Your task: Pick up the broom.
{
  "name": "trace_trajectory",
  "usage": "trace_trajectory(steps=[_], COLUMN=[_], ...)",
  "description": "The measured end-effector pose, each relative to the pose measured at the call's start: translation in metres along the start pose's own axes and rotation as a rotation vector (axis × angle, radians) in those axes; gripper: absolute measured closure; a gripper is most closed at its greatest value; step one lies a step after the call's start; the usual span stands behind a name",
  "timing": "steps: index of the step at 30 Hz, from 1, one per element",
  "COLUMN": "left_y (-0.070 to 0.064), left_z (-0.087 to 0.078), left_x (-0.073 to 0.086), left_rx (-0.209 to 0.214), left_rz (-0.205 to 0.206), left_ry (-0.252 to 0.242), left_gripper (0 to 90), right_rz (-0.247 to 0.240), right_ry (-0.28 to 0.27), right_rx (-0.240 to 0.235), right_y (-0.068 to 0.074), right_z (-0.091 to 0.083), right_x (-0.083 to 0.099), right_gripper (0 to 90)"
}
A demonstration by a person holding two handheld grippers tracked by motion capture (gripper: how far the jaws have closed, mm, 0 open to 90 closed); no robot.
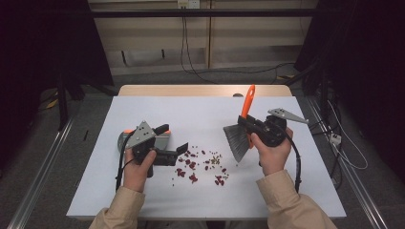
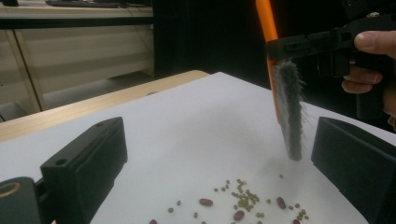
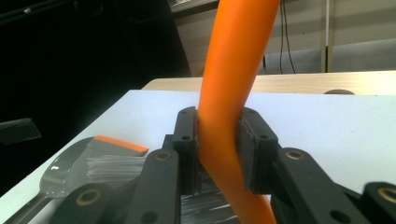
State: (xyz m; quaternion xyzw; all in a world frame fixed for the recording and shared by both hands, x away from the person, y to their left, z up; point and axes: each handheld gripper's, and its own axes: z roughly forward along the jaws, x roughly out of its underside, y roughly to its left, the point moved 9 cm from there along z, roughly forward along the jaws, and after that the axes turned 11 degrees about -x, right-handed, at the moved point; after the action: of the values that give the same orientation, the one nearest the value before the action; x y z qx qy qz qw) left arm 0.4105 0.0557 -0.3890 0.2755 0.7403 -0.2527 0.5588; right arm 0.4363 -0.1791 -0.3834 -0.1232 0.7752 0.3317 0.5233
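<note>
The right hand [image 1: 273, 151] is raised above the white table [image 1: 143, 102], its forearm coming up from the bottom edge in a tan sleeve. Its right gripper [image 1: 248, 125] points left and slightly away, jaws clamped on the orange handle of the brush [image 1: 242, 128]. In the right gripper view the handle [image 3: 232, 93] is pinched between the two pads and rises upright past them. The grey bristles [image 1: 236, 141] hang down and left, their tips just above the table, right of the scattered beans [image 1: 200, 164].

The left hand [image 1: 138, 167] rests low near the table, wrist bent. Its left gripper [image 1: 181, 149] points right toward the beans, jaws apart and holding nothing. In the left gripper view the beans [image 2: 243, 203] lie between the open jaws, the brush [image 2: 288, 107] beyond them. The dustpan [image 1: 162, 139] lies behind the left gripper.
</note>
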Motion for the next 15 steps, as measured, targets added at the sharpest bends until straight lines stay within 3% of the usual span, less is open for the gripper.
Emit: trace_trajectory(steps=[15], left_y=[-0.010], left_z=[0.016], left_x=[-0.004], left_rx=[0.025], left_rz=[-0.002], left_ry=[0.015], left_gripper=[6.2], right_rz=[-0.013], right_ry=[0.007], right_rx=[-0.062], right_y=[0.026], right_z=[0.022], right_x=[0.002], right_gripper=[71.2])
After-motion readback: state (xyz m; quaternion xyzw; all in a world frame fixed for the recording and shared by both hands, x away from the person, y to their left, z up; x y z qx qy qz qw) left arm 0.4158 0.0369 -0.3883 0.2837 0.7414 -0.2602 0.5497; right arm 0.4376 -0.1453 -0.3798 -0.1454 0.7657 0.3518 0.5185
